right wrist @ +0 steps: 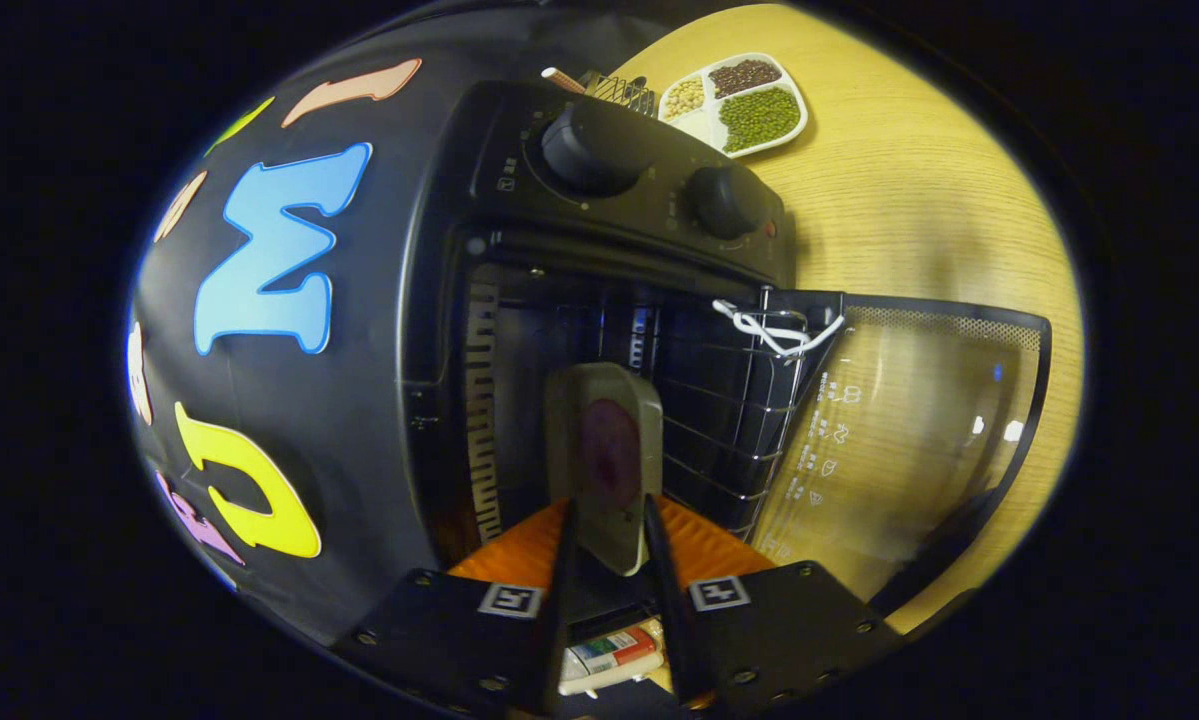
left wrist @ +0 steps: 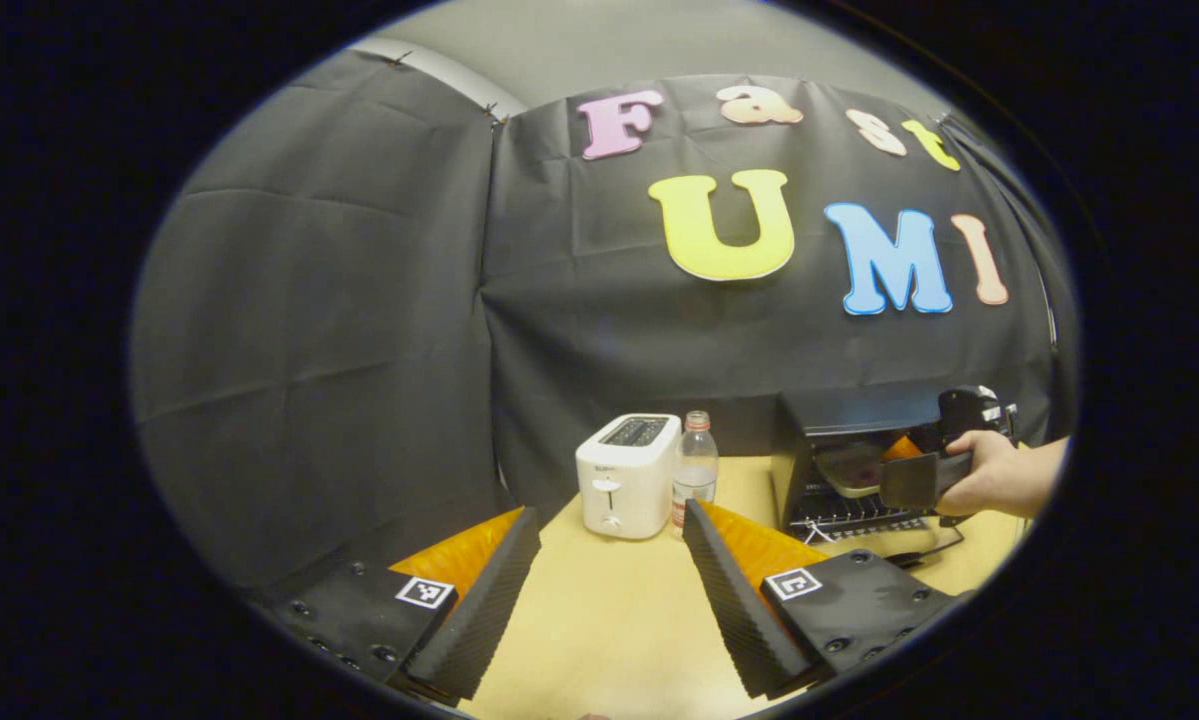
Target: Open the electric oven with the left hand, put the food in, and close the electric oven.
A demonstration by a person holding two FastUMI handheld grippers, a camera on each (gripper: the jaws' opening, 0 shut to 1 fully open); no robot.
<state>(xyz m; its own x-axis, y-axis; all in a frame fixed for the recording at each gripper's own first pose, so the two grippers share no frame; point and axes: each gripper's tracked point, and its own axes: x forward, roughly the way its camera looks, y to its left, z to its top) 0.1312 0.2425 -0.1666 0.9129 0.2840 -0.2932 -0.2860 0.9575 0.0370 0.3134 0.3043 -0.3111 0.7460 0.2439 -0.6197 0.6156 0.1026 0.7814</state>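
Observation:
The black electric oven (right wrist: 609, 190) stands open, its glass door (right wrist: 899, 420) folded down and a wire rack (right wrist: 719, 400) inside. My right gripper (right wrist: 607, 510) is shut on the edge of a small beige plate (right wrist: 559, 440) carrying a purple piece of food (right wrist: 609, 450), held in the oven's mouth over the rack. In the left gripper view the oven (left wrist: 849, 410) sits at the far right, where a hand holds the right gripper (left wrist: 934, 475) with the plate (left wrist: 847, 470) inside the opening. My left gripper (left wrist: 611, 515) hangs open above the table, well left of the oven.
A white toaster (left wrist: 627, 475) and a clear bottle (left wrist: 696, 470) stand on the wooden table (left wrist: 609, 620) left of the oven. A divided white tray of beans (right wrist: 734, 100) lies beyond the oven. A small tube (right wrist: 609, 650) lies under the right gripper.

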